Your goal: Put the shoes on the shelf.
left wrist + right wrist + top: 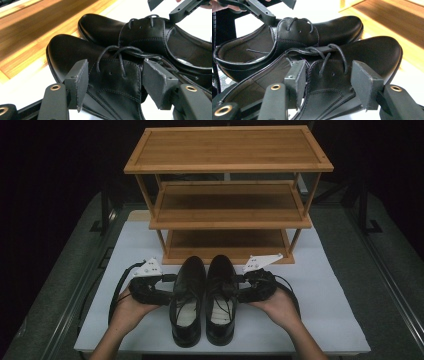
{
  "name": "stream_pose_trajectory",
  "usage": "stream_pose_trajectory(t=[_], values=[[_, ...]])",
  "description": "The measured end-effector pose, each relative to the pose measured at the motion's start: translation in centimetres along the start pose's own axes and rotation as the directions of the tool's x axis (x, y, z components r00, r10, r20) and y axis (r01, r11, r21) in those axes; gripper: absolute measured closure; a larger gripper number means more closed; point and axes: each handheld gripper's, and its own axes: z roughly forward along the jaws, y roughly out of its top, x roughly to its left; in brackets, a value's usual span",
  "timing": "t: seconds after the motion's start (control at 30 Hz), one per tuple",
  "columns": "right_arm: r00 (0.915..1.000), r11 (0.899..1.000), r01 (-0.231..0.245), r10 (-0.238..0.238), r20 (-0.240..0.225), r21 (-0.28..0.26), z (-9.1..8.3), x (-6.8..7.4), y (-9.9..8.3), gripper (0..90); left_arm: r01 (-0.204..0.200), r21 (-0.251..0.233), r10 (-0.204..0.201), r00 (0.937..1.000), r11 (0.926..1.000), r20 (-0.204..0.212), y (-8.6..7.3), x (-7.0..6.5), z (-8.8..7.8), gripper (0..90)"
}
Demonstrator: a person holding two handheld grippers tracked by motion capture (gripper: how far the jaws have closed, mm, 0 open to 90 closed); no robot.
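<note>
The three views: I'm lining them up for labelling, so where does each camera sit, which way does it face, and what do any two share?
High view: above the person's side, facing forward and down on shoes, rack, both hands, left gripper and right gripper.
Left gripper view: rides the left gripper, facing the left shoe across its open jaws.
Right gripper view: rides the right gripper, facing the right shoe across its open jaws.
Shared: both gripper views show both shoes and the opposite gripper.

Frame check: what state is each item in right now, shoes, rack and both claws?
Left shoe: upright on the table, laced, left claw open astride its side.
Right shoe: upright, laced, beside the left shoe, right claw open astride its side.
Bamboo shoe rack: standing, all three shelves bare.
</note>
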Motion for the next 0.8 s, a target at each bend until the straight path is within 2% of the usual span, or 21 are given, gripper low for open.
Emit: stream_pose_trajectory(t=[0.33, 0.43, 0.53, 0.7, 0.8], values=[[1.0000, 1.000, -0.002, 0.002, -0.001, 0.025, 1.1, 0.1, -0.3, 44.4, -0.012, 0.032, 0.011, 0.9997, 0.9994, 0.021, -0.4, -0.3, 1.0, 42.5], [1.0000, 0.999, -0.002, 0.002, 0.000, 0.040, 1.5, 0.1, -0.5, 44.4, -0.009, 0.033, 0.008, 0.9992, 0.9994, 0.040, -0.6, -0.5, 1.2, 46.9], [0.9998, 0.999, -0.011, 0.012, -0.013, 0.041, 1.7, 0.0, -0.8, 46.5, -0.019, 0.038, 0.018, 0.9994, 0.9991, 0.028, -0.7, -0.6, 1.2, 51.9], [0.9994, 0.999, -0.004, 0.006, -0.033, 0.044, 1.8, 0.2, -0.9, 55.5, -0.051, 0.047, 0.050, 0.9985, 0.9976, 0.023, -0.7, -0.8, 1.2, 59.3], [0.9990, 0.999, 0.014, -0.012, -0.042, 0.041, 1.7, 0.3, -0.9, 63.8, -0.080, 0.051, 0.080, 0.9967, 0.9955, 0.017, -0.6, -1.1, 1.0, 69.0]])
